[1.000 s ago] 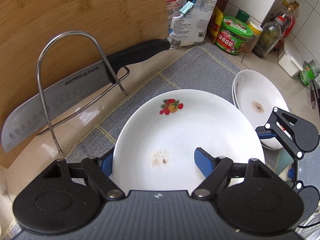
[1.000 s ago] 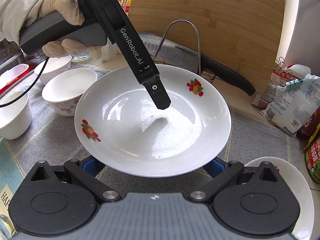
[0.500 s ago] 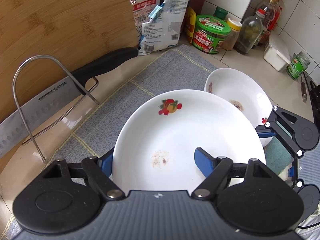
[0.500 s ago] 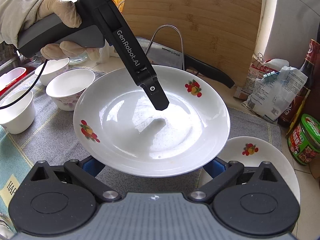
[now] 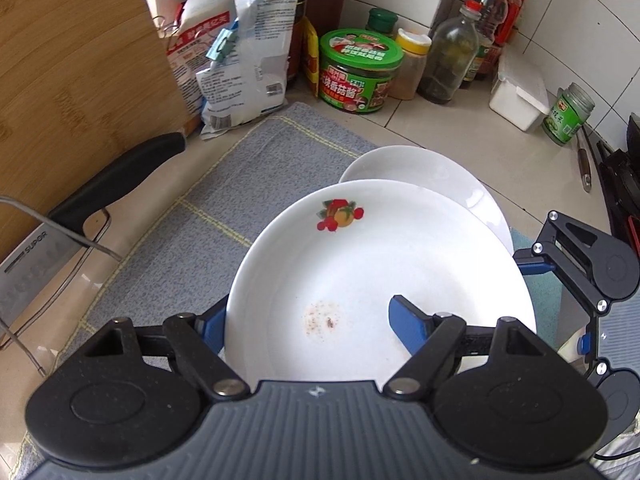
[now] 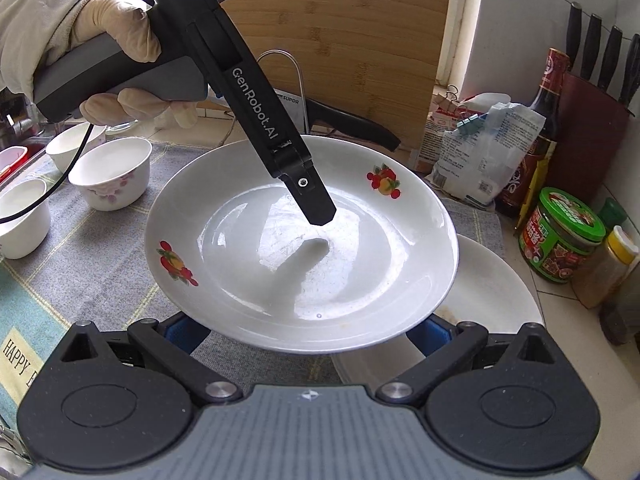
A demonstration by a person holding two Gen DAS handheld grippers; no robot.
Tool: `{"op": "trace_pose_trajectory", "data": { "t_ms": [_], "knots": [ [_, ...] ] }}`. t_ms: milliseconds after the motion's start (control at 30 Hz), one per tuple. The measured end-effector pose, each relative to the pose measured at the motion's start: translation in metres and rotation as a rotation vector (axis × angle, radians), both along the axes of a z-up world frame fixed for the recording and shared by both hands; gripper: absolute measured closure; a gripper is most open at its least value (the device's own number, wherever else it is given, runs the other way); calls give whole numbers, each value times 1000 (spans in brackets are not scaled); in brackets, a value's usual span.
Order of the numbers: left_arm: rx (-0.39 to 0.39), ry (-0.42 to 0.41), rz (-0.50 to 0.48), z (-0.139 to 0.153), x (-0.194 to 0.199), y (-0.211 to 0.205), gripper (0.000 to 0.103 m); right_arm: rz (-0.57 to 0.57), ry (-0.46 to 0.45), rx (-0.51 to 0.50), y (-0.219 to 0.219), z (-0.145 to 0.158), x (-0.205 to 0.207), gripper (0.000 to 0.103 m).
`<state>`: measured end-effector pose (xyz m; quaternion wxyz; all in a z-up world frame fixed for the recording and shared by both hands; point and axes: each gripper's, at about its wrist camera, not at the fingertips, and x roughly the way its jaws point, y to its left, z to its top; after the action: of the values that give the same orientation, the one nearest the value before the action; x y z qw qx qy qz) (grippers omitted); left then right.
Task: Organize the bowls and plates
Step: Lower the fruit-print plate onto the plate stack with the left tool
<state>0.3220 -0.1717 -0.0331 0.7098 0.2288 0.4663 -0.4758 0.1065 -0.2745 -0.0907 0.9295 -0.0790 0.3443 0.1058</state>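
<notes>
1. Right now, in the left wrist view, your left gripper (image 5: 308,320) is clenched on the fruit-printed plate (image 5: 380,264): one blue pad lies inside the dish, the other under its near rim. The plate is in the air, and its far rim overlaps a second white plate (image 5: 420,172) that rests on the counter at the edge of the grey mat (image 5: 248,184). Your right gripper (image 5: 556,306) sits at the plate's right rim.

2. A second ago that resting plate lay well off to the right. Now it is just beyond and beneath the carried one, and the knife (image 5: 116,176) has slid to the left edge.

3. In the right wrist view, both of the right gripper's pads are hidden under the plate's near rim, so you cannot tell whether they grip it or only support it. Your gloved left hand (image 6: 116,44) holds the other tool from above. The bowls (image 6: 112,172) wait untouched at the left.

4. Compared with earlier here, the resting plate shows far more of itself below the right rim.

5. You appear to be in the carrying step of stacking. The next move calls for centring over the lower plate, levelling the tilt, lowering gently and then releasing.
</notes>
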Motion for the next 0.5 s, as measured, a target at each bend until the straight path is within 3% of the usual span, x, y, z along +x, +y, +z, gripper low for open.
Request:
{"op": "trace_pose_trajectory", "data": {
  "t_ms": [500],
  "knots": [
    [-4,12,-119,-6,-21,-68,23,-122,7,-11,-45,-2,-27,0]
  ]
}}
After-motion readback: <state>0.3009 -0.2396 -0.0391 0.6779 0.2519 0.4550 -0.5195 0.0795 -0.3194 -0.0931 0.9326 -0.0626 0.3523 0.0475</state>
